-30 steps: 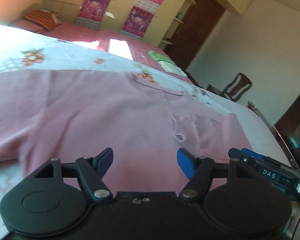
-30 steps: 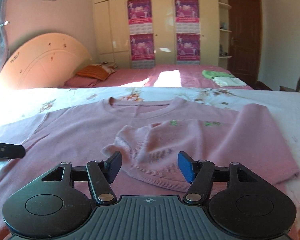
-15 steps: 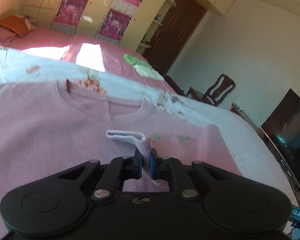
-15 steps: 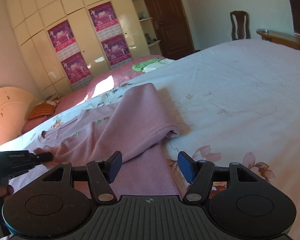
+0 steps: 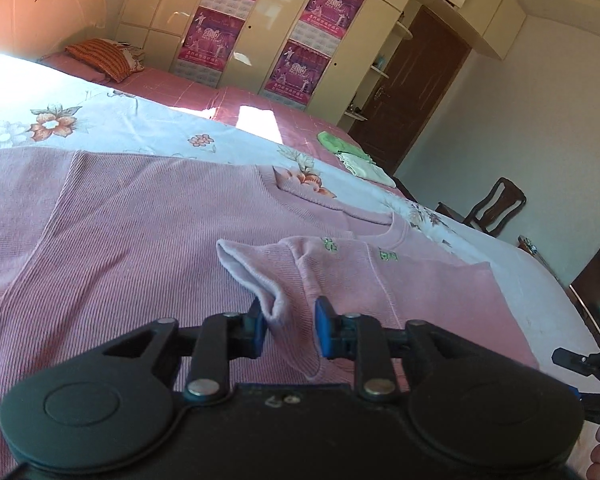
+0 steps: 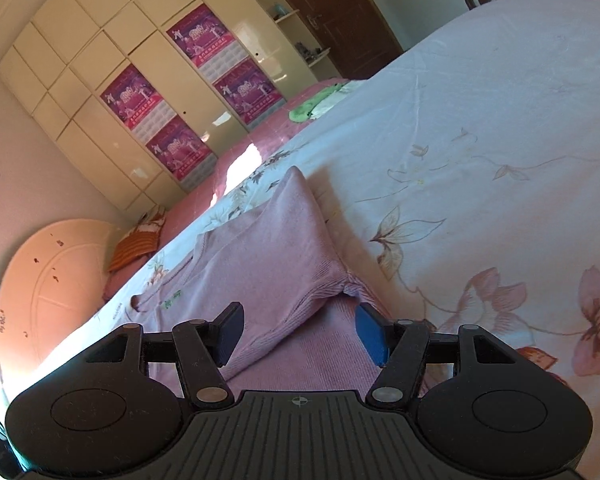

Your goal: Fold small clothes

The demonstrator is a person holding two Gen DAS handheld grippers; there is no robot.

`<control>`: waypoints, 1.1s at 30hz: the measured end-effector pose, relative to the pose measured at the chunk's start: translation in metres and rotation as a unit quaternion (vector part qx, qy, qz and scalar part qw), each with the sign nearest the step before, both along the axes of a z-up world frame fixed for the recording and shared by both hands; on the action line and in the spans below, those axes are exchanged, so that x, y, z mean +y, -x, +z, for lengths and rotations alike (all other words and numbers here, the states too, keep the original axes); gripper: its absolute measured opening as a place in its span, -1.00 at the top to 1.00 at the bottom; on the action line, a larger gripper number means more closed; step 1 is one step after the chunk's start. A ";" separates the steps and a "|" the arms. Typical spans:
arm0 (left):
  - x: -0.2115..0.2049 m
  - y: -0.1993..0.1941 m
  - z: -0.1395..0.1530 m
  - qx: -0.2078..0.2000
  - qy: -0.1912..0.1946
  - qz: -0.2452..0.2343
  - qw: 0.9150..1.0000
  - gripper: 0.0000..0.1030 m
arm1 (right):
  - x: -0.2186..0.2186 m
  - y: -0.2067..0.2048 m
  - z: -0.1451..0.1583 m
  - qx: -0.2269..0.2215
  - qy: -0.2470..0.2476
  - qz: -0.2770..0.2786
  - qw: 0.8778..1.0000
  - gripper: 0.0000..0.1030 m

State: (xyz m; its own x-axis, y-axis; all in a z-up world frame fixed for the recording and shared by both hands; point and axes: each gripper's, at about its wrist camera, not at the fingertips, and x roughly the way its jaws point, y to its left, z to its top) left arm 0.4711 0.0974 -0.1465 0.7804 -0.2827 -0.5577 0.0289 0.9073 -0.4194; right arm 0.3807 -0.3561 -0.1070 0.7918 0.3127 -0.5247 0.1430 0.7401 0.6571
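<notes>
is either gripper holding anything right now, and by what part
Nothing is held. The left gripper is open, the pink sweater's cuff lying loose between its fingers. The right gripper is open over the folded sleeve.

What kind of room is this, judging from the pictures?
Most likely a home bedroom: a bed with a floral sheet, a rounded headboard, a striped pillow and tall wardrobe doors.

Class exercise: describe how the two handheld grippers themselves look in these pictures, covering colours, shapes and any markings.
Both are matte black. The left gripper has blue pads on angular linkage arms with silver pivot bolts, and two round discs on its body. The right gripper matches it, plus a ribbed grey plate bearing a small crosshair mark. No cables show.
</notes>
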 end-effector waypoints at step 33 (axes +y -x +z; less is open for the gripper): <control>0.011 -0.045 0.000 -0.014 -0.117 0.048 0.992 0.25 | -0.015 -0.105 -0.001 0.003 0.206 0.047 0.978 1.00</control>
State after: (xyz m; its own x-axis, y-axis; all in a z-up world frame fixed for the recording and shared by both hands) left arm 0.5160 0.1086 -0.1465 0.8135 -0.0719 -0.5772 -0.0534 0.9789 -0.1972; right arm 0.4854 -0.3715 -0.1083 0.7665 0.1455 -0.6256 0.0647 0.9516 0.3006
